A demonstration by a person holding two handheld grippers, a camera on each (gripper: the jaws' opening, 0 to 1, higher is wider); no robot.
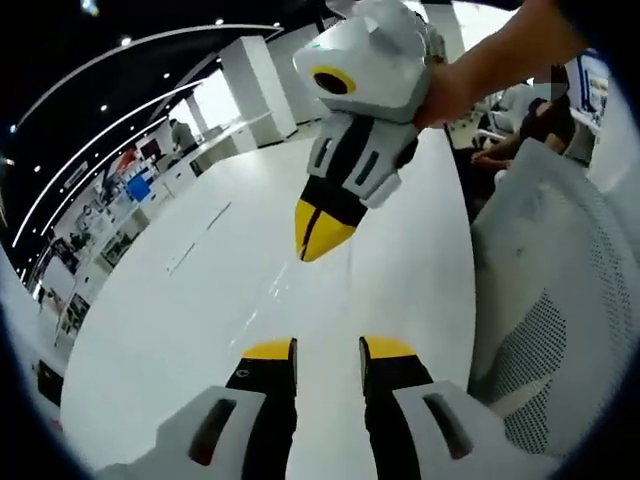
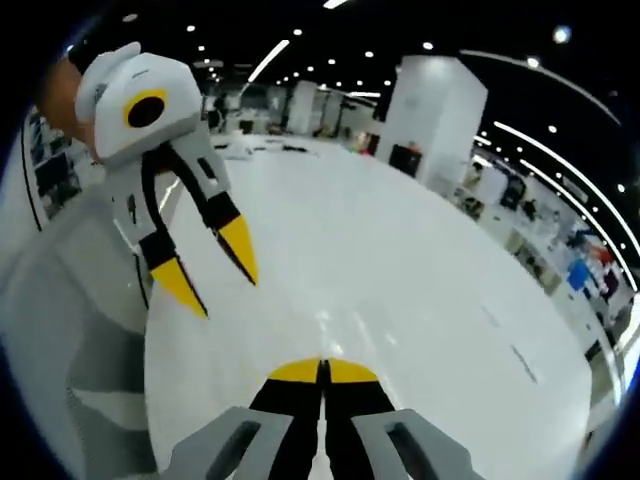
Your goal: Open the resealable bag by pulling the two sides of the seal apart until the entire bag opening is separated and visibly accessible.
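Two hand-held grippers hover over one white table in a bright open hall: the left hand-held gripper parted, the right hand-held gripper closed on nothing.

Both views hover close above the white table, facing each other across it.

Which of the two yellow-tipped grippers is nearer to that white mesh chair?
Left, as far as I can judge. The left gripper hangs at the table edge right beside the white mesh chair; the right gripper sits further in over the white table.
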